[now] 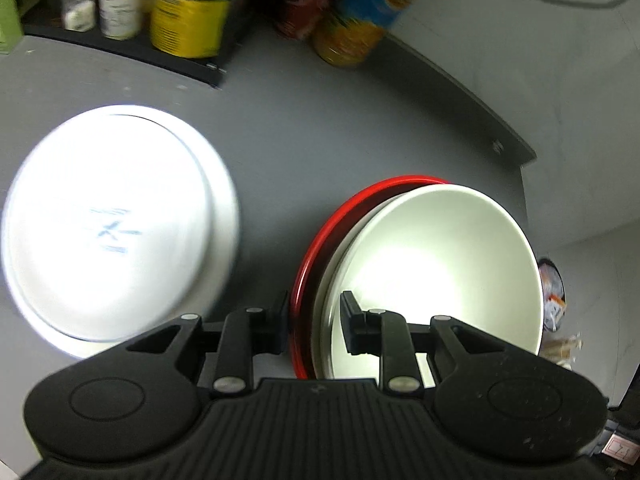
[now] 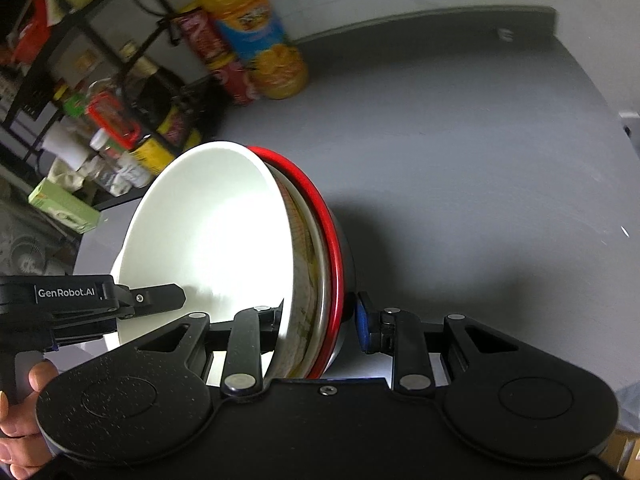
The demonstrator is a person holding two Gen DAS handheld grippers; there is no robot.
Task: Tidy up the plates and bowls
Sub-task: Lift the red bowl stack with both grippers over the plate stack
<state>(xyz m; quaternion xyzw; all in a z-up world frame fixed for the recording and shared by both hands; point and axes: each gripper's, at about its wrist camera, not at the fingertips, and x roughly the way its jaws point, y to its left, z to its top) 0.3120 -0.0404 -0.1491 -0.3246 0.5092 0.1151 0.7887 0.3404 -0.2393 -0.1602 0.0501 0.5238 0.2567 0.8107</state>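
A stack of nested bowls, a white bowl (image 1: 432, 276) inside a red-rimmed bowl (image 1: 332, 224), is held tilted above the grey table. My left gripper (image 1: 314, 320) is shut on the stack's near rim, one finger outside the red rim, one inside the white bowl. My right gripper (image 2: 320, 320) is shut on the opposite rim of the same stack: white bowl (image 2: 208, 232), red rim (image 2: 320, 208). The left gripper (image 2: 120, 300) also shows at the left of the right wrist view. A stack of white plates (image 1: 112, 224) lies on the table at left.
A black shelf rack (image 1: 120, 40) with jars and cans stands at the back left. A yellow juice bottle (image 2: 256, 36) and a red can (image 2: 216, 60) stand by the back wall. The grey table (image 2: 460, 160) extends right to its edge.
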